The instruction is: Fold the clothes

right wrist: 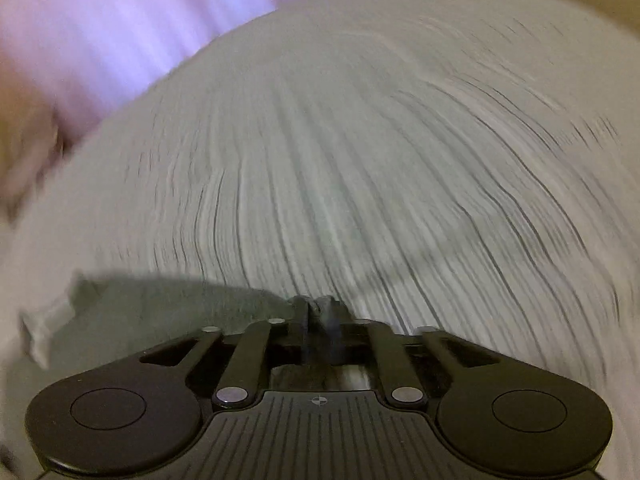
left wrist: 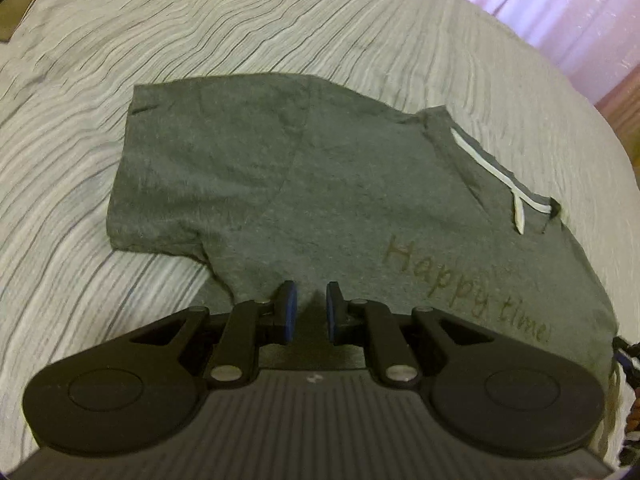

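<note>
1. Grey jersey cloth fills the middle of the left wrist view: a soft garment (left wrist: pixel 280 184), partly folded, lying flat on a pale bedspread with thin stripes (left wrist: pixel 240 32). It sits well in from the bedspread's far edge.
2. A white flat drawstring (left wrist: pixel 492 172) crosses the garment's right end. Below it, faint printed lettering reading "Happy time" (left wrist: pixel 468 288) faces up.
3. The left gripper (left wrist: pixel 311 308), black with blue pads, points steeply down at the garment's near edge. Its jaws stand narrow, with a ridge of grey cloth rising between the pads, so it appears to be pinching that edge. This is probably to lift it and carry it over for another fold.
4. The right wrist view is heavily blurred. The right gripper (right wrist: pixel 318 312) hovers low over bare striped bedspread, and a corner of the grey garment reaches its tips from the left.
5. Its jaws look drawn near together, but I cannot tell through the blur whether they hold the cloth.
6. A pinkish curtain (left wrist: pixel 560 8) hangs beyond the bedspread's far right edge. A dark flat object (left wrist: pixel 16 8) lies at its far left corner.
7. Judging by the layout, folding is under way, with both hands working the same near edge to keep the fold square.
</note>
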A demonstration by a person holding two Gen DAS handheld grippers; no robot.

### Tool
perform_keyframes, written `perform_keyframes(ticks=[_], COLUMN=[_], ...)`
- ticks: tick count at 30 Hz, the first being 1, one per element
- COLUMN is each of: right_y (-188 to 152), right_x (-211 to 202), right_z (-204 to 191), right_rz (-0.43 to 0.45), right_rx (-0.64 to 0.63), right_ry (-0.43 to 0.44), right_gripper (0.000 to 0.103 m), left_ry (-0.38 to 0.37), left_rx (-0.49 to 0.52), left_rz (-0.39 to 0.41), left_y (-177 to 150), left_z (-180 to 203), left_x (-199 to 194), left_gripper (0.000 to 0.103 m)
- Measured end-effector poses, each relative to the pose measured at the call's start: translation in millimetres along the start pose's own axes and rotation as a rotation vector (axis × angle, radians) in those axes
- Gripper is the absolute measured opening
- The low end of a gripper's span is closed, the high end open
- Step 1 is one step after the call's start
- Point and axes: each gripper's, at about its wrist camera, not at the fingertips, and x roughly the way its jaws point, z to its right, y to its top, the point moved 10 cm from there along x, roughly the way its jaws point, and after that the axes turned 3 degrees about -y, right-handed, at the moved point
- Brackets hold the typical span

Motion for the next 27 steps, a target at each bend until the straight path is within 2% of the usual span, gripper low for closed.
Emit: perform_keyframes(ticks=[1,3,5,7,9,11,12,13,16,18,19,22,23,24,25,27], right_y=[-1,-21,-52,-84,-114,-121,-118,-115,-102,-102,-102,-108,-109,-114,-120,-141], right_x=[-12,-42,-50,-57,-64,-58,-52,-47,-49,-55,-60,-75,-86,-100,-113,-141], right_z=[8,19,18,15,13,14,15,16,17,38,49,54,53,48,43,34], right_rz=[0.004,-0.034,-0.103,-0.175,-0.247,-0.228,-0.207,-0.186,-0.096,-0.078,-0.07,-0.125,-0.129,-0.132,-0.134,-0.151], right_rx=[0.086,0.263,0.384,0.501,0.618,0.649,0.655,0.66,0.45,0.312,0.243,0.285,0.279,0.233,0.181,0.074], right_ry=[0.014,0.104,0.154,0.2,0.246,0.241,0.237,0.234,0.091,-0.048,-0.118,-0.05,-0.033,-0.027,-0.023,-0.029], right_gripper=[0.071,0.071,0.07,0.057,0.055,0.042,0.019,0.006,0.005,0.006,0.006,0.007,0.01,0.034,0.067,0.068], left_ry=[-0.002,-0.009,-0.024,-0.04,-0.054,-0.063,-0.068,-0.072,-0.056,-0.04,-0.038,-0.059,-0.061,-0.065,-0.07,-0.07], left_rx=[-0.002,-0.025,-0.047,-0.066,-0.068,-0.066,-0.064,-0.062,-0.064,-0.087,-0.1,-0.105,-0.087,-0.067,-0.043,0.0], left_rz=[0.003,0.002,-0.002,-0.008,-0.018,-0.025,-0.025,-0.026,-0.028,-0.033,-0.035,-0.032,-0.032,-0.033,-0.036,-0.053], left_y=[0,0,-2,-5,-10,-14,-16,-17,-22,-28,-32,-41,-44,-47,-51,-60], left_z=[-2,-7,-11,-13,-14,-17,-20,-22,-40,-57,-65,-80,-83,-87,-92,-103], left_x=[-2,-5,-8,-11,-12,-13,-15,-16,-23,-29,-32,-51,-59,-66,-75,-92], left_gripper=[0.01,0.01,0.01,0.011,0.011,0.011,0.011,0.011,0.011,0.011,0.011,0.011,0.011,0.012,0.013,0.013])
